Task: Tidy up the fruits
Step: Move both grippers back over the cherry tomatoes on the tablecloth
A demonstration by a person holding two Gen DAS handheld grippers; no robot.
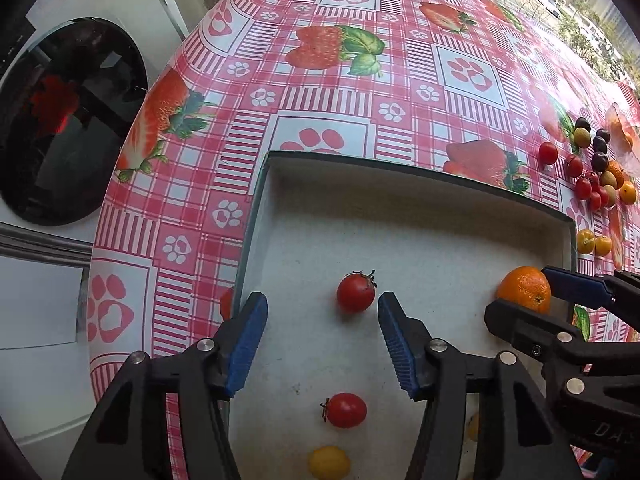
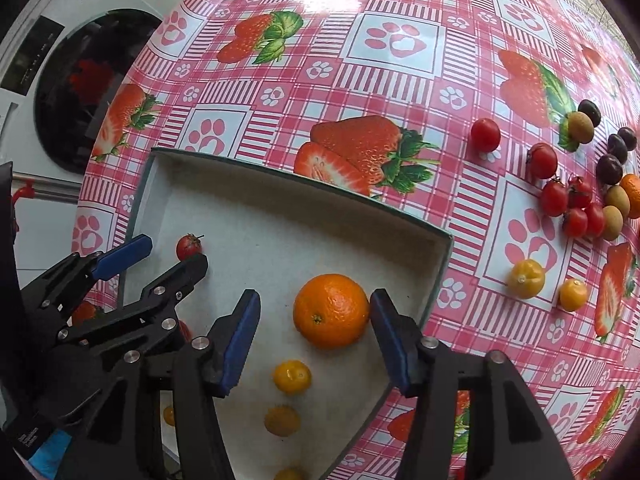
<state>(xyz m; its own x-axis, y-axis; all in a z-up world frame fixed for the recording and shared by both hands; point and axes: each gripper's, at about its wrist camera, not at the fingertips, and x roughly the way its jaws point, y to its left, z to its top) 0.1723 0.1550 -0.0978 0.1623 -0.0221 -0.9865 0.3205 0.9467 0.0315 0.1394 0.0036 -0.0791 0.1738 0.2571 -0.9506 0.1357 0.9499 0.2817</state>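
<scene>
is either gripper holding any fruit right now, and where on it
Nothing is held. The left gripper is open beside a red tomato; the right gripper is open around the orange, which rests in the tray.

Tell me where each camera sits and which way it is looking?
Left wrist view: sits on the left gripper, looking down into the white tray at a red tomato; its own two open fingers show, and the right gripper pokes in.
Right wrist view: sits on the right gripper, looking steeply down at the orange between its open fingers; the left gripper shows at the left edge.
Both share the tray, the orange, the tomato and the loose fruit pile on the strawberry tablecloth.
</scene>
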